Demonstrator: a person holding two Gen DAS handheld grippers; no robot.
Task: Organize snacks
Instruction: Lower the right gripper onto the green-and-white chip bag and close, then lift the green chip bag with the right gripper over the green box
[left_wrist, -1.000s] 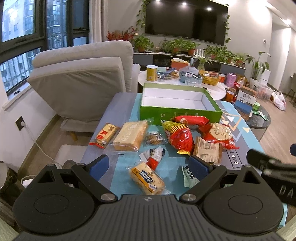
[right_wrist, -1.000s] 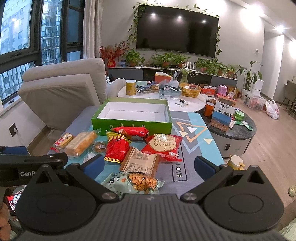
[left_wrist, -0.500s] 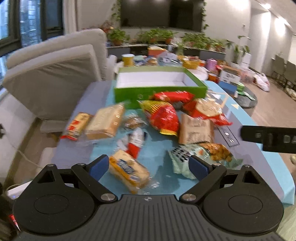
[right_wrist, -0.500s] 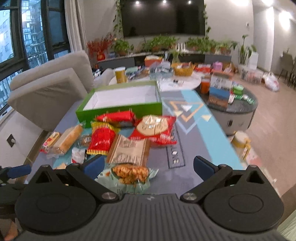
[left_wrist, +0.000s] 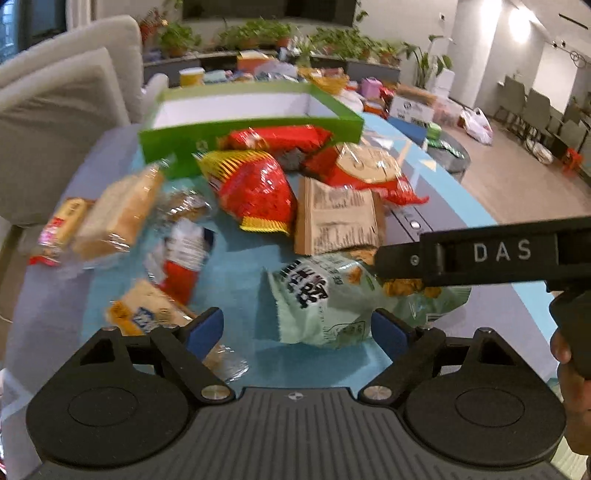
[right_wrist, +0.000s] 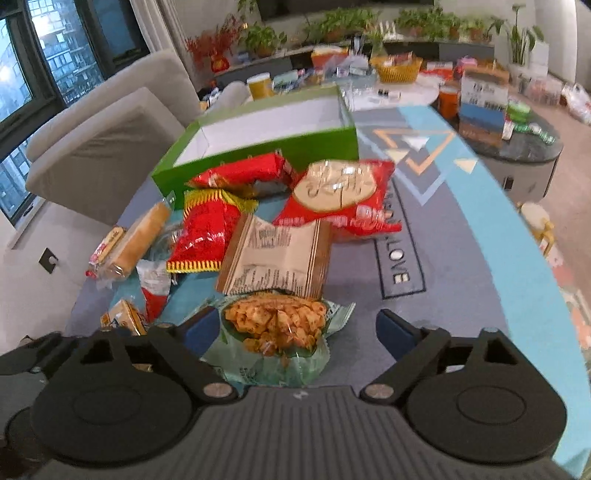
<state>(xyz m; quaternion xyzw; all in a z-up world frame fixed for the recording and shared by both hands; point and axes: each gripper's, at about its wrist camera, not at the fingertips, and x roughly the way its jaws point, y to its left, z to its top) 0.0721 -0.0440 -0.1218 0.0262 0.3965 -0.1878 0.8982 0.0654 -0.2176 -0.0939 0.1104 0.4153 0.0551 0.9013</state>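
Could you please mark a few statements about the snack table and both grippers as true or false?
1. The green box holds no snacks. True.
2. The right gripper is shut on the green snack bag. False: its fingers are spread, the bag lying between them.
3. The brown packet lies inside the box. False: it lies on the table, in front.
4. The left gripper is open. True.

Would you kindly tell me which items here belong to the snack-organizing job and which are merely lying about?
Job:
green box
green snack bag
brown packet
red chip bag
left gripper
right gripper

Lying about:
yellow basket
armchair
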